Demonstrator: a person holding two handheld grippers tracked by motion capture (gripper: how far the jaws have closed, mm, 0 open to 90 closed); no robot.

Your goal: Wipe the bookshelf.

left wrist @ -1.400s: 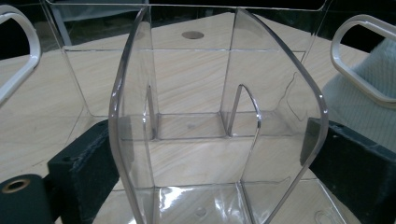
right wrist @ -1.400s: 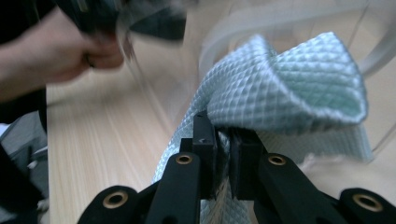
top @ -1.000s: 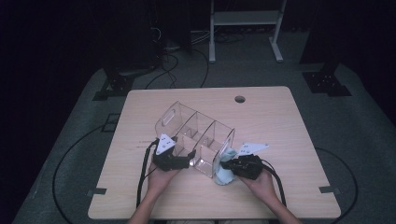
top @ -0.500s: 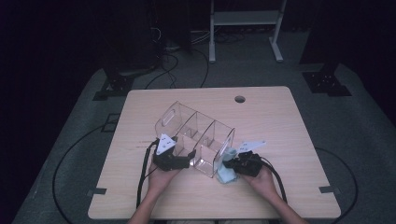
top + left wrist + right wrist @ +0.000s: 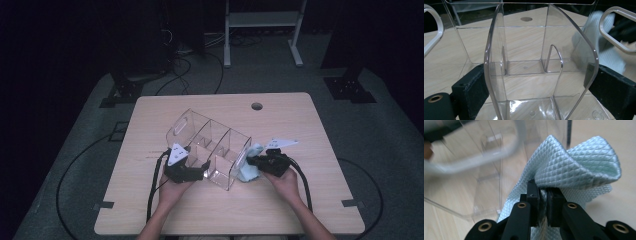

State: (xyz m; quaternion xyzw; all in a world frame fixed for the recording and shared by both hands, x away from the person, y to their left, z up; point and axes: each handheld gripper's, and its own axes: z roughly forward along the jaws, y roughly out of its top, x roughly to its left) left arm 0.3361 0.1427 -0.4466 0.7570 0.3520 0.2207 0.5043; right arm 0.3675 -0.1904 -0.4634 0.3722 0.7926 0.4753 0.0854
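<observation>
Clear plastic, the organizer [image 5: 210, 150] looks stiff, light, slippery; left gripper [image 5: 534, 82] clamps its near wall. Just right of the organizer, right gripper [image 5: 543, 195] pinches the soft cloth [image 5: 576, 165], best held bunched.

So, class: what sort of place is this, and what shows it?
Probably a recording studio or lab: dark surroundings, cables on the grey floor, a lone light wooden table and a white metal stand behind.

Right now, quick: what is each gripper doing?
Left gripper: closed on the clear plastic divided organizer.
Right gripper: shut on the light blue quilted cloth, beside the organizer's end wall.
</observation>
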